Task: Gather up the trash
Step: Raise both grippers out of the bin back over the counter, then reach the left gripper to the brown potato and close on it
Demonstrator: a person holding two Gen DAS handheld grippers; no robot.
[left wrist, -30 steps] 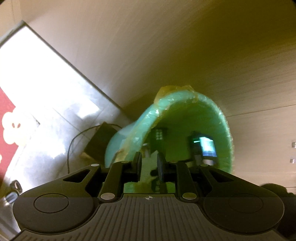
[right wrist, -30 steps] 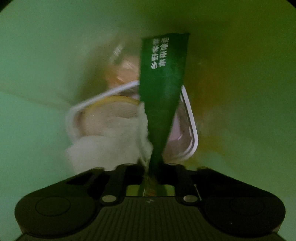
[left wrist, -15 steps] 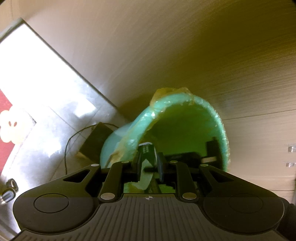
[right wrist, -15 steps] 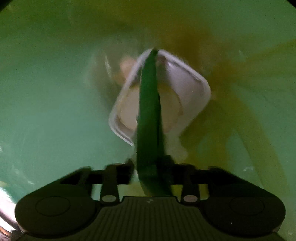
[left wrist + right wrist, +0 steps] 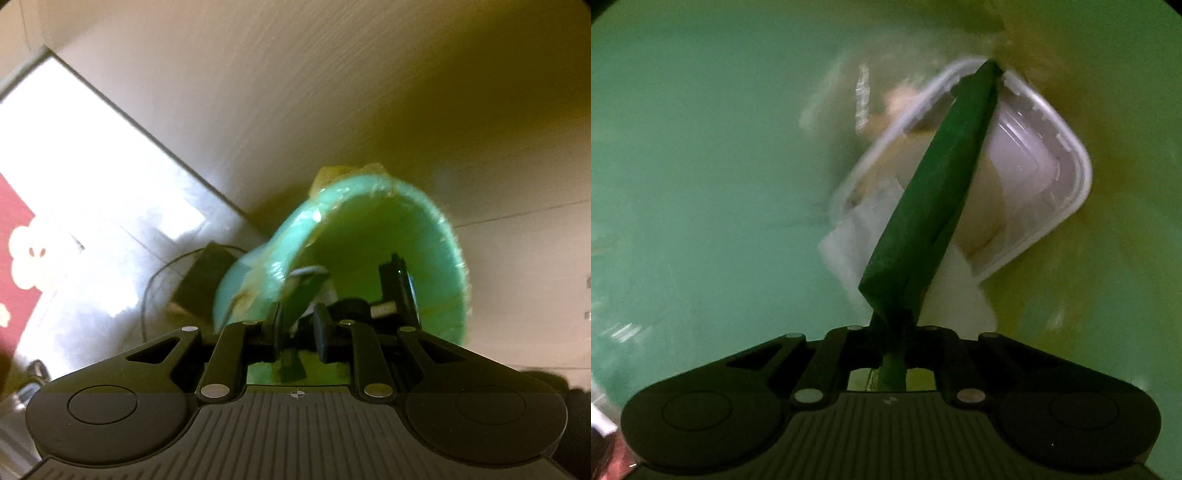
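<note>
Green wrapper [image 5: 934, 206] pinched in just-closed right jaws, left jaws clamping green bag [image 5: 448, 258] rim

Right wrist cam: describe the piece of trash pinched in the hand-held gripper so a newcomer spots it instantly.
Start with the pale green trash bag filling the view. At its bottom lies a clear plastic food tray with white crumpled tissue beside it. Rising from the right hand-held gripper across that tray is the dark green wrapper: long, flat, the only dark item there.
</note>
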